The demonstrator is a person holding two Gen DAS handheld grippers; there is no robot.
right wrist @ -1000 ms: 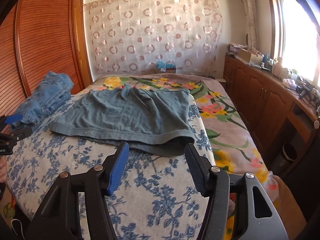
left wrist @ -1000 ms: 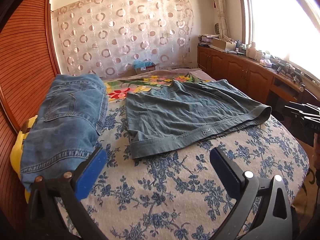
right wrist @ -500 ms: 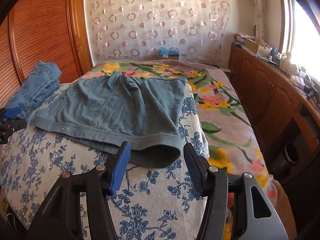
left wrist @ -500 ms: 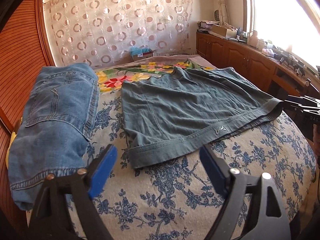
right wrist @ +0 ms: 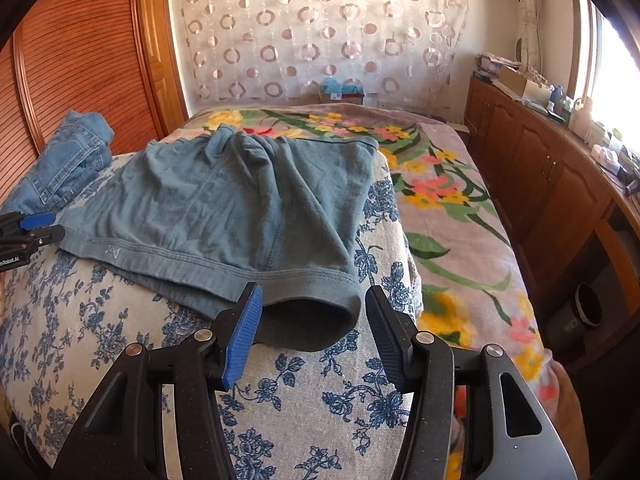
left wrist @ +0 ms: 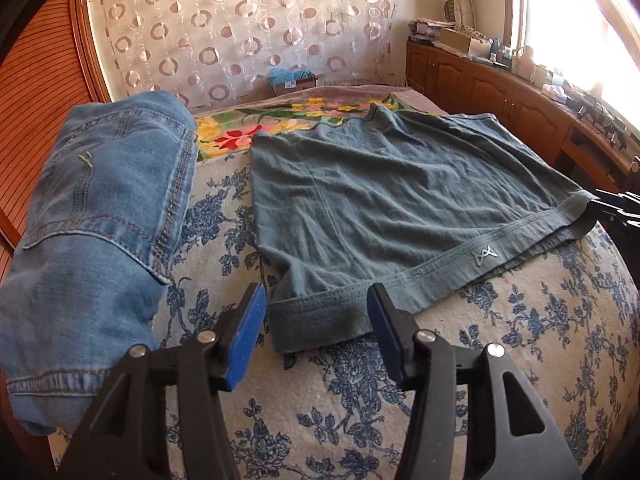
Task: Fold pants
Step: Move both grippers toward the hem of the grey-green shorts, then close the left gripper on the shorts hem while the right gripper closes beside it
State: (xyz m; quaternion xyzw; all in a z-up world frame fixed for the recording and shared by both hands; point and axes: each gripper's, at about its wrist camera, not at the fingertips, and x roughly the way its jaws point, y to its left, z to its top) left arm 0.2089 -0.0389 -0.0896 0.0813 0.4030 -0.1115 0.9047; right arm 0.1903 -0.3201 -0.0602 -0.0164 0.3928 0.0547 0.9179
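My left gripper (left wrist: 316,312) and right gripper (right wrist: 314,310), both spread and closing, each straddle a waistband corner of the pants (left wrist: 400,200); nothing pinched.

The left gripper (left wrist: 316,312) hangs over the bed (left wrist: 440,380) with its blue fingers (left wrist: 246,338) apart; its jaws have just been closing, and the near hem corner of the grey-green pants (left wrist: 384,204) lies between them, not pinched. The pants lie spread flat (a small logo shows on the hem). Folded jeans (left wrist: 100,216) sit beside them. The right gripper (left wrist: 616,208) shows at the far hem corner.
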